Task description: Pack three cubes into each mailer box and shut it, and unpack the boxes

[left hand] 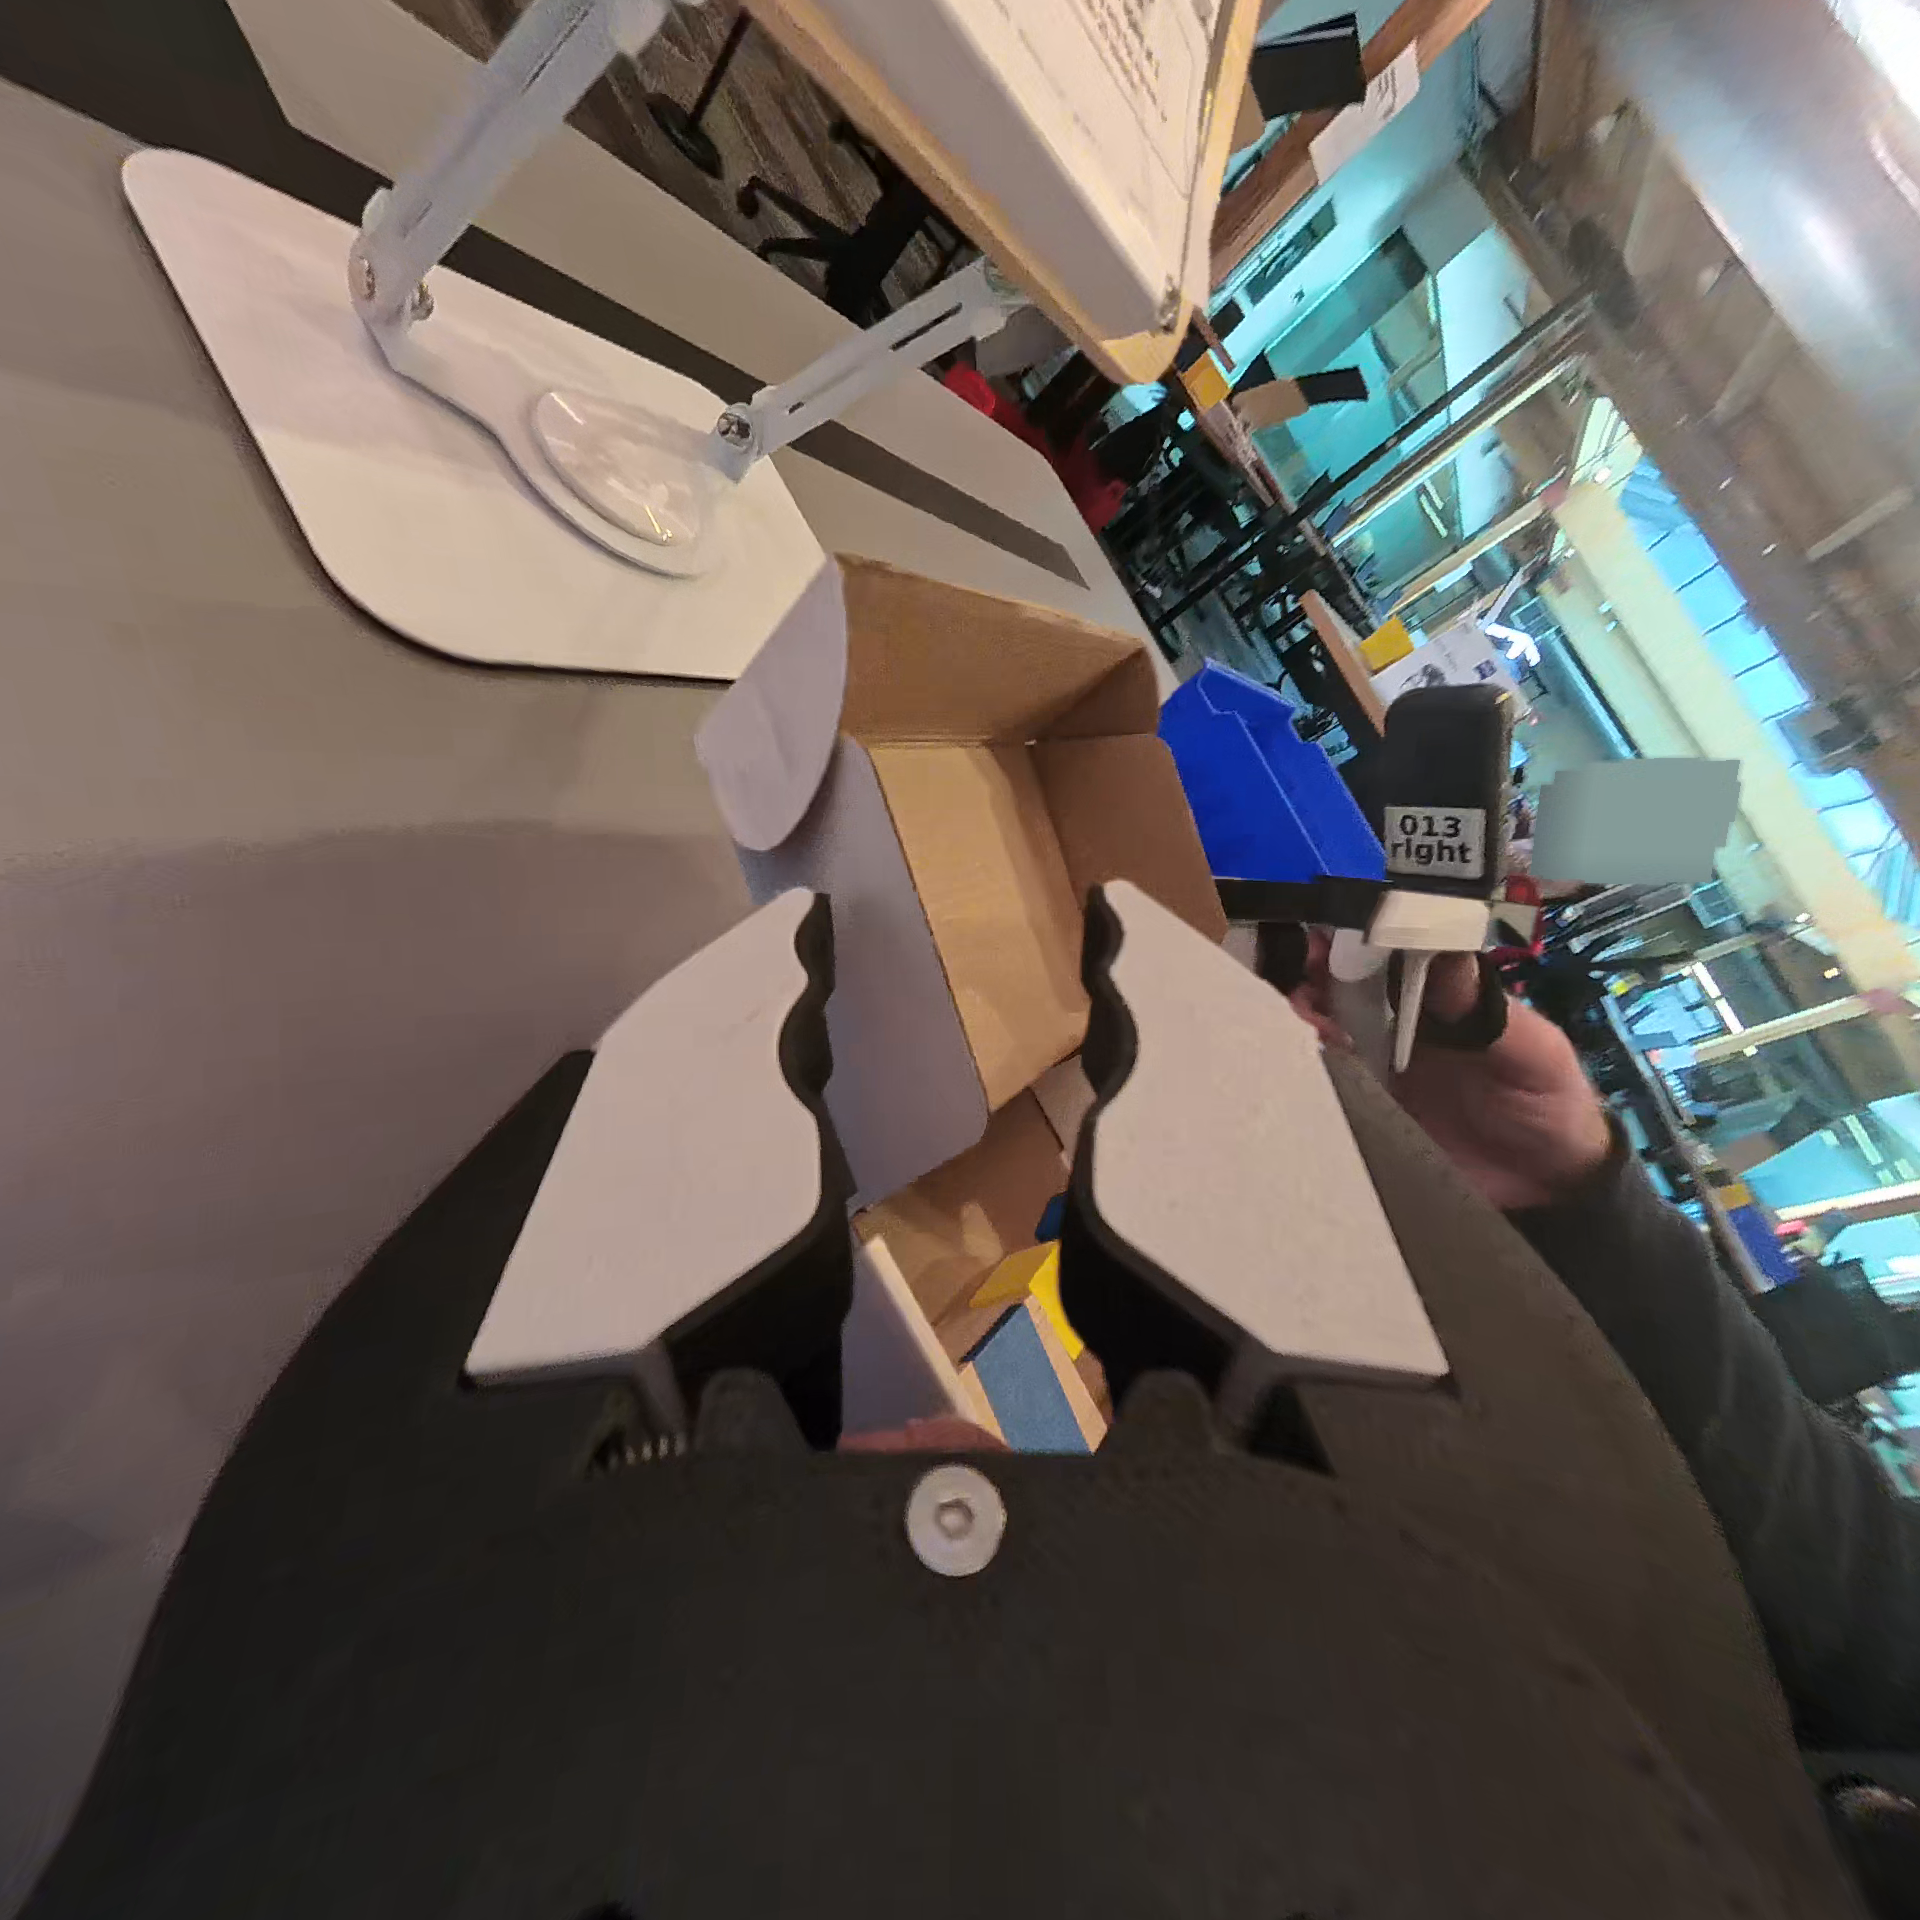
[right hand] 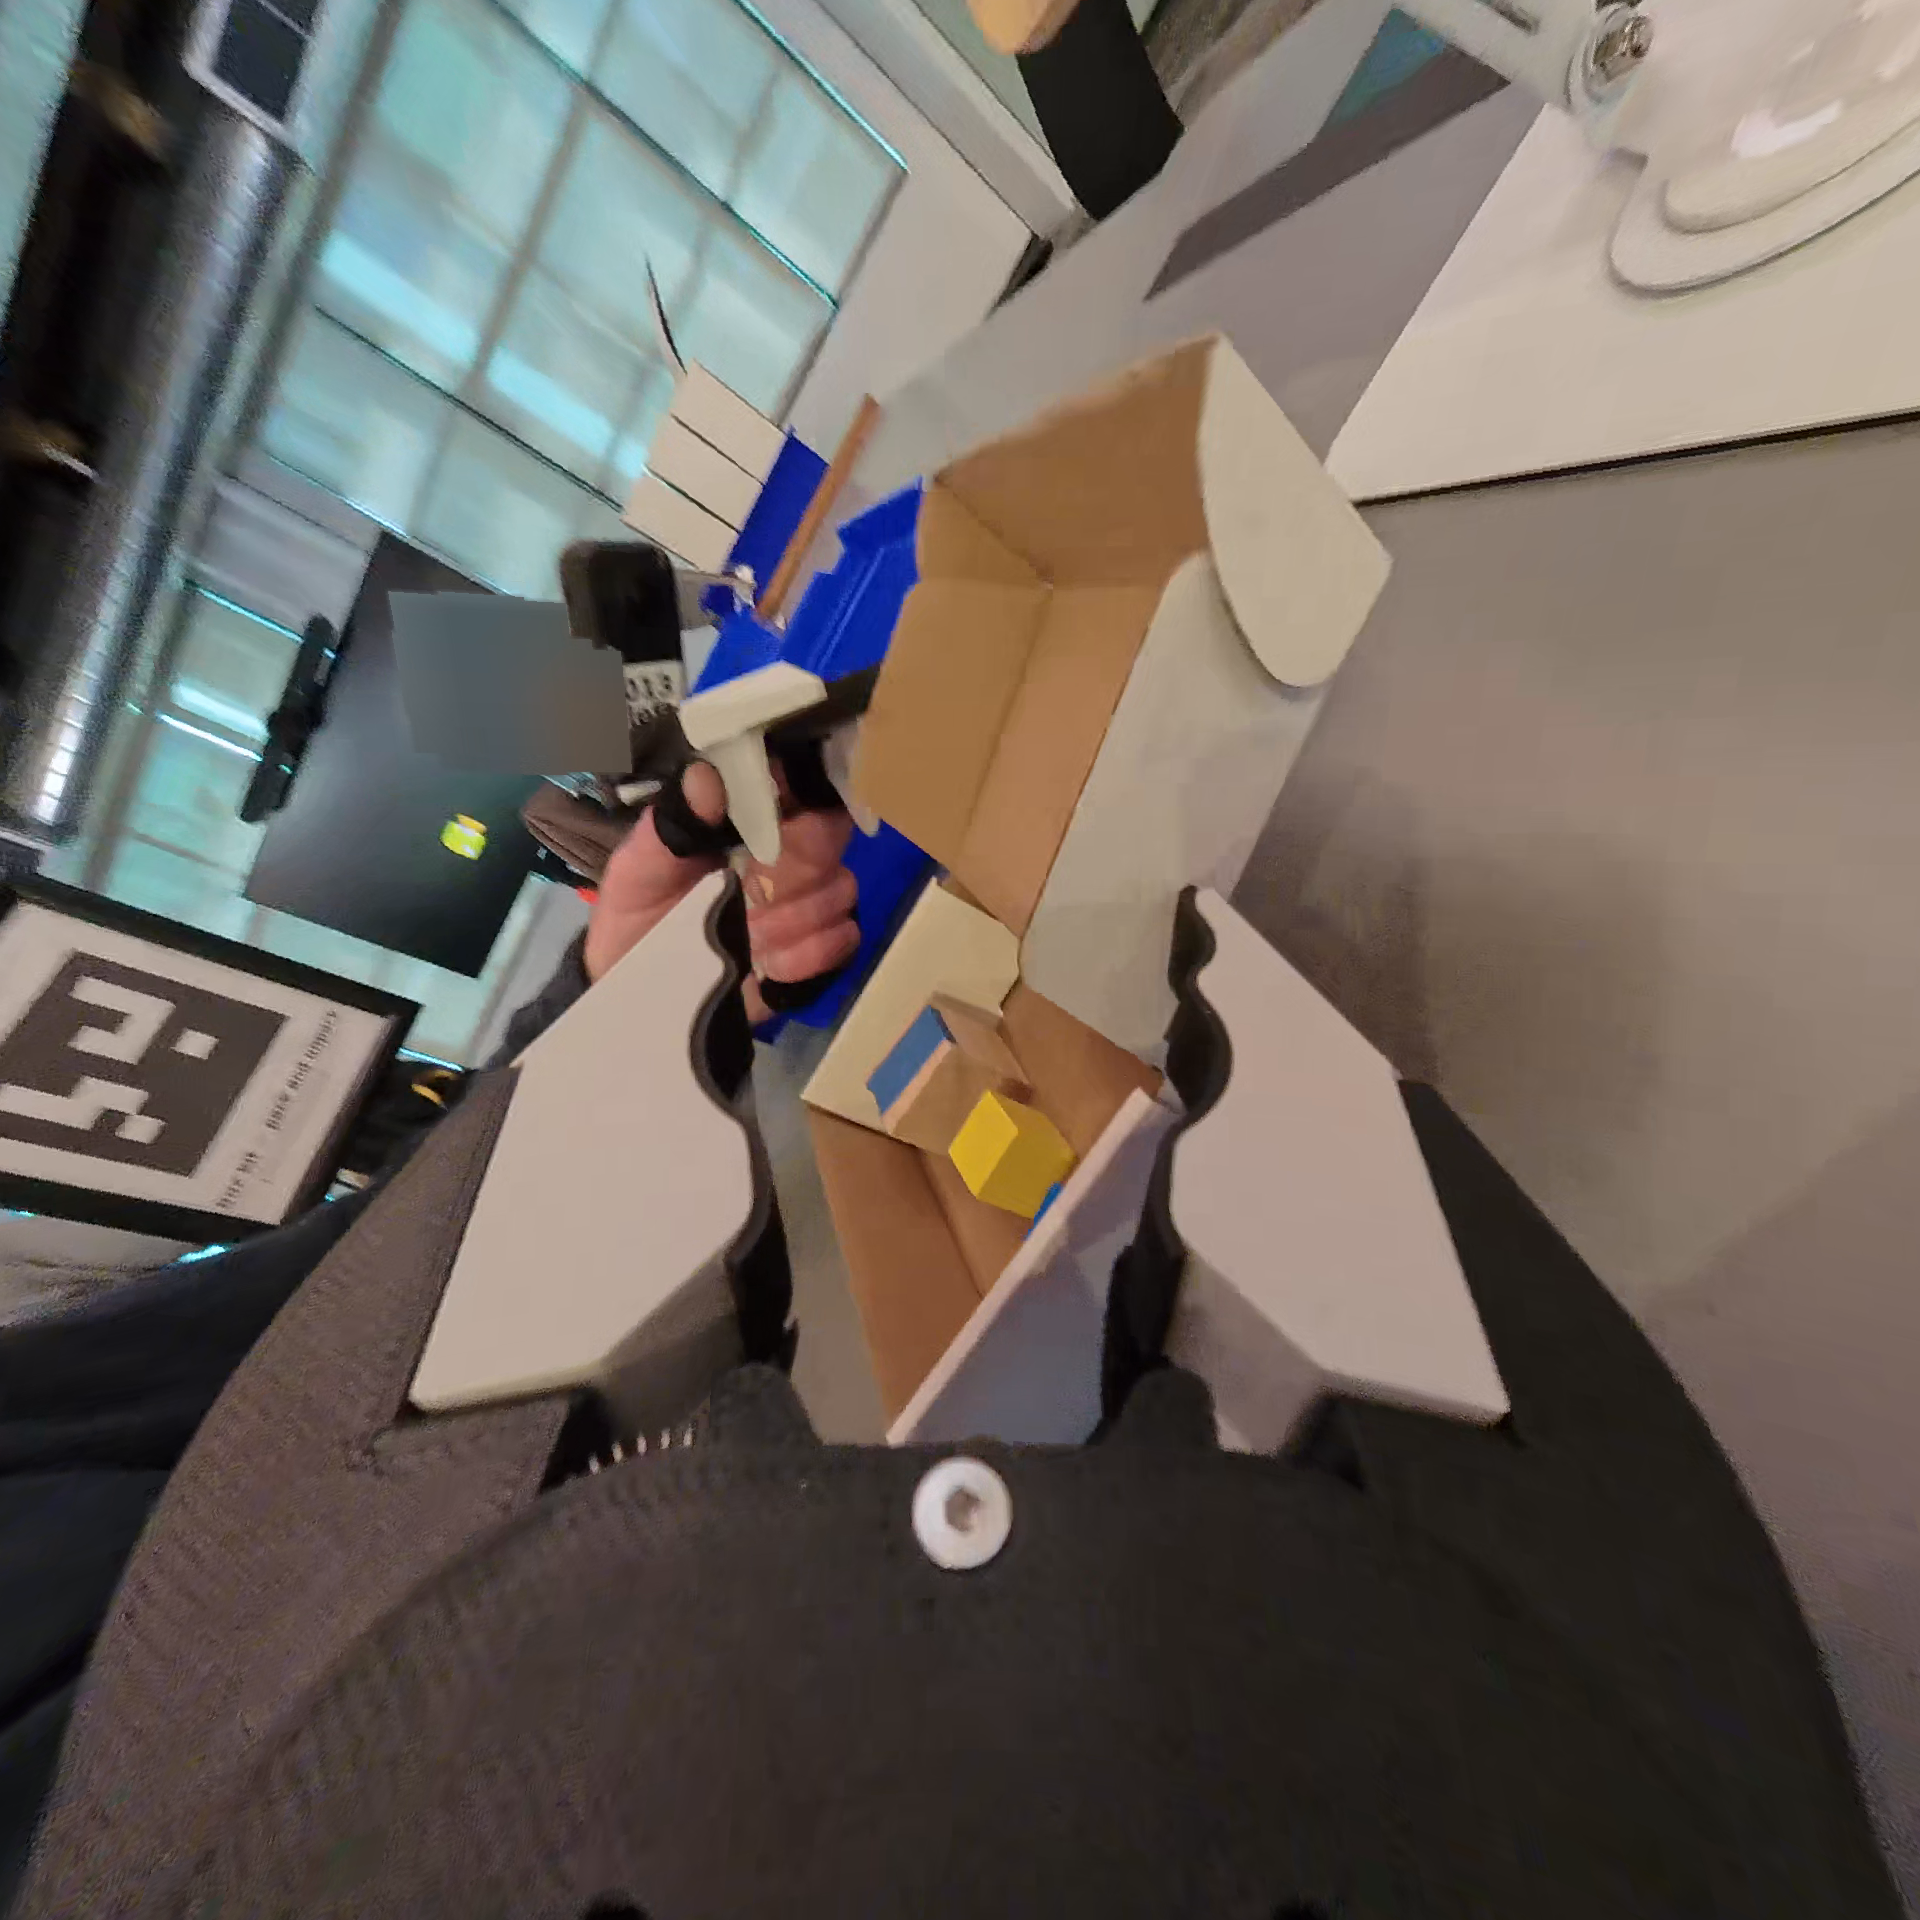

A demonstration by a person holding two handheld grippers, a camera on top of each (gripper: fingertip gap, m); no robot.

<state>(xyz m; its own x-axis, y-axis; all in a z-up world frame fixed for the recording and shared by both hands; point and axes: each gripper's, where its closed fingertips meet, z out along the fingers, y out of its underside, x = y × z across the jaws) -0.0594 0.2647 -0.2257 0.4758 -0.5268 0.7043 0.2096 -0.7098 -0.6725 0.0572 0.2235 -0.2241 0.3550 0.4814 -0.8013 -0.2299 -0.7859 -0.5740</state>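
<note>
Both grippers are flanking an open mailer box (right hand: 1039, 727) lying on the grey bench (right hand: 1610, 831), cubes (right hand: 1010, 1151) inside. The left gripper (left hand: 954, 956) and right gripper (right hand: 956, 940) are holding their jaws released, grasping nothing, beside a blue bin (left hand: 1257, 790).

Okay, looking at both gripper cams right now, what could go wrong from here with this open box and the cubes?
1. The mailer box is open and looks tilted; the yellow cube and the blue-faced cube lie loose inside and might slide or tumble out.
2. Both the left gripper and right gripper are open around the box, so neither seems to hold it.
3. The raised lid could swing shut on a finger.
</note>
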